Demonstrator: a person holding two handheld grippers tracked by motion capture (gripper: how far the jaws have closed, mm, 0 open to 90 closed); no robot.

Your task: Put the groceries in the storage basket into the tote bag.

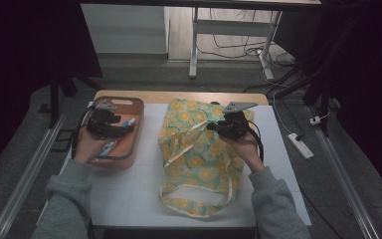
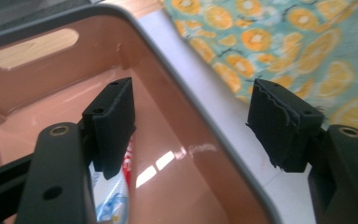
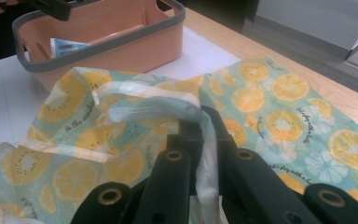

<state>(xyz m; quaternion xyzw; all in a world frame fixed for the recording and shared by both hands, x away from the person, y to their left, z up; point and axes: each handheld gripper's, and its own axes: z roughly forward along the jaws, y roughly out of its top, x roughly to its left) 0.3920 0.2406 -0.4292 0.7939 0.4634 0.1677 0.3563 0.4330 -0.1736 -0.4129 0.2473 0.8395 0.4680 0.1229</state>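
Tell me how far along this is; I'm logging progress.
Early. The right hand-held gripper is shut on the bag's handle, lifting it. The left hand-held gripper is open above the pink basket, where a tube lies. Nothing looks moved into the fruit-print bag yet.

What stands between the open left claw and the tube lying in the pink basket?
Nothing visible. The left claw hangs open over the pink basket. One jaw is inside the rim, right above the tube; the other is out over the white table.
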